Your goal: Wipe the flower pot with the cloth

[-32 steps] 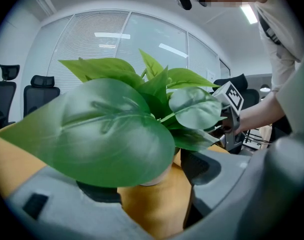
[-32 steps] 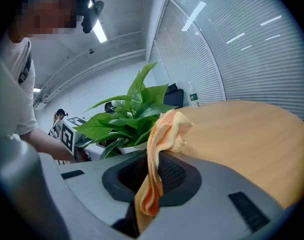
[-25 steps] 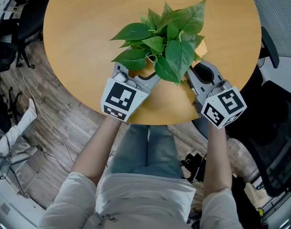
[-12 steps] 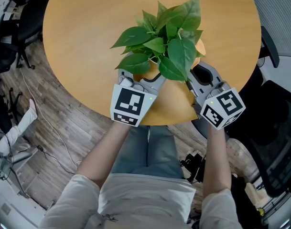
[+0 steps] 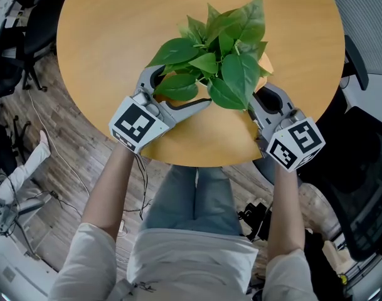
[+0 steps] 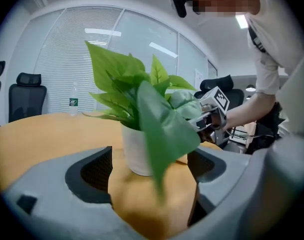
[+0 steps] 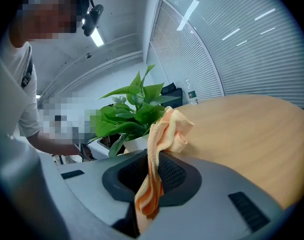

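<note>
Looking down on a round wooden surface [image 5: 103, 42] with a white flower pot [image 6: 134, 154] parked toward the near edge, upright, mostly buried under its own big green leaves [image 5: 222, 49] when seen from above. Holding one gripper in each hand, one either side of the pot.

Left gripper [image 5: 178, 88] first: fingers [image 6: 89, 171] spread really wide, and just been opening further too. Nothing pinched there. Can see the pot standing just past the fingertips, lined up with the gap, neither pad touching it. Also got one floppy leaf drooping right across that gap, blurry up close. Coming at the pot from the near-left, tipped slightly downward.

Right gripper [image 5: 263, 96]: clamped tight on an orange cloth [image 7: 166, 131], fingers narrow with only the fabric squeezed between. Lower end of the cloth hanging in folds between the pads, upper end flopping out in a bunch toward the pot. Sitting just beside the plant on its right. Can't tell about cloth-to-pot contact: hidden behind the bunched fabric in the right gripper view and under leaves from above.

Worth a mention: black office chairs [image 6: 27, 96] and window blinds [image 7: 231, 49] beyond the surface.
</note>
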`<state>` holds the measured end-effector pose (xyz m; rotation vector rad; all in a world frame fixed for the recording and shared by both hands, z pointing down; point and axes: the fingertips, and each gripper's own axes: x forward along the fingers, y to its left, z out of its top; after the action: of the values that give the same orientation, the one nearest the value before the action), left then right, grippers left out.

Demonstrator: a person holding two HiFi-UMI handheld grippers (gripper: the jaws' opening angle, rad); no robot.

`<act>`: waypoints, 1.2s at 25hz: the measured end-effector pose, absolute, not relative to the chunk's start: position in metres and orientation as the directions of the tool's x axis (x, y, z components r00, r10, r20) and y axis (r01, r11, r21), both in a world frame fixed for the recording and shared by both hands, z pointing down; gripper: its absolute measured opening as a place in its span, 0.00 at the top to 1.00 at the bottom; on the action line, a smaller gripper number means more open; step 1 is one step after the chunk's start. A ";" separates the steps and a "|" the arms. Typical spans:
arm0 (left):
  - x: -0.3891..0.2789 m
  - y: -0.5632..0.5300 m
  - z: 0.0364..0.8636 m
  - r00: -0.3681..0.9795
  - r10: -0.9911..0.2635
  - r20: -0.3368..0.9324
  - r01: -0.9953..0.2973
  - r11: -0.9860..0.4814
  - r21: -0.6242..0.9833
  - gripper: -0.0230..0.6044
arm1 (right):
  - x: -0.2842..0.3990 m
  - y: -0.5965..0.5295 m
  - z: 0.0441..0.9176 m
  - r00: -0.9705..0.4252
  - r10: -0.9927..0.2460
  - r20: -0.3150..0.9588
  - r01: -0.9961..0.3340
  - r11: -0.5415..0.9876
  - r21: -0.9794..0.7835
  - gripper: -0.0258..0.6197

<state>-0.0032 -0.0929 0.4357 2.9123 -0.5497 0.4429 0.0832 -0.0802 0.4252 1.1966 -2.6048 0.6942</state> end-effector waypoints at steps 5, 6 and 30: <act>0.002 -0.102 0.423 0.956 -0.185 0.226 -0.216 -0.969 0.119 0.21 | 0.086 -0.079 0.425 -0.656 -0.663 0.361 -0.754 0.565 -0.335 0.89; 0.003 -0.104 0.420 0.962 -0.170 0.213 -0.199 -0.972 0.124 0.20 | 0.087 -0.079 0.425 -0.657 -0.662 0.362 -0.754 0.565 -0.334 0.89; 0.019 -0.108 0.419 0.956 -0.175 0.234 -0.215 -0.964 0.154 0.31 | 0.083 -0.082 0.425 -0.647 -0.670 0.364 -0.762 0.553 -0.337 0.89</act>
<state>0.0190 -0.1083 0.4193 2.9301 -0.2944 0.3266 0.0834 -0.0824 0.4247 1.2103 -2.5940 0.7036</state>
